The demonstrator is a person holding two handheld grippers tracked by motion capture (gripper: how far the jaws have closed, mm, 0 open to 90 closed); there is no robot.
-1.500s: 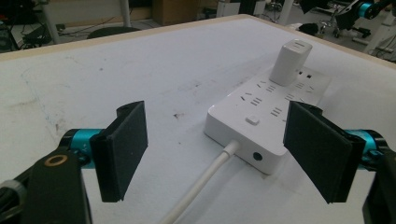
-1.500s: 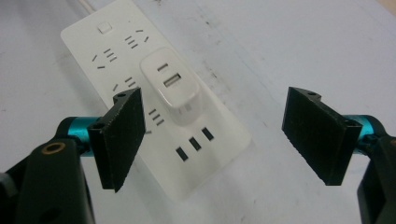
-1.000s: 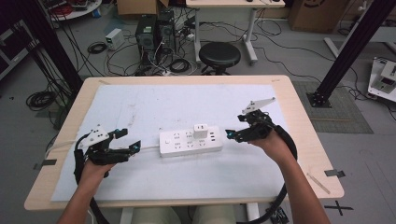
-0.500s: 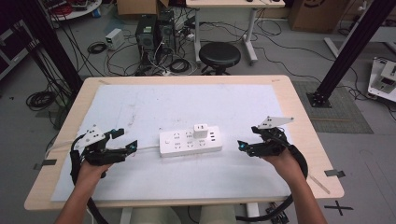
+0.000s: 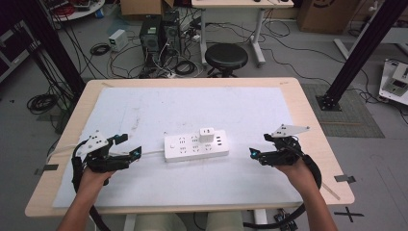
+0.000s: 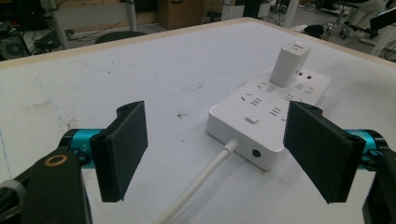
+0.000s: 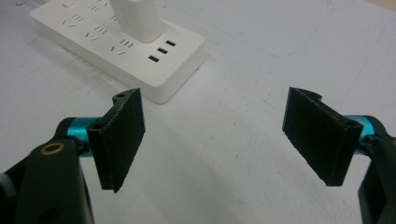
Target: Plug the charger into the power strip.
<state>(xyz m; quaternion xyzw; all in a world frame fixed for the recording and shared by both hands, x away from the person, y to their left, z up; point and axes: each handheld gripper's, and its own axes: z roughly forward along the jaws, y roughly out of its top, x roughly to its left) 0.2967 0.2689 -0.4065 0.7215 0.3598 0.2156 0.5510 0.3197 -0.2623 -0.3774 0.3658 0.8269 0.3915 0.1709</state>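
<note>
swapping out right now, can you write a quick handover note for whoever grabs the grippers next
Left gripper: open, holding nothing, low over the mat at the cable end of the power strip.
Right gripper: open, holding nothing, off the strip's other end, clear of it.
Things: the power strip lies mid-table on the white mat, its white cable running toward the left gripper. A white charger stands upright, plugged into the strip near its USB ports.
Done: the charger looks seated in its socket.
Left: probably nothing but a check that it sits fully home; neither gripper touches anything.
</note>
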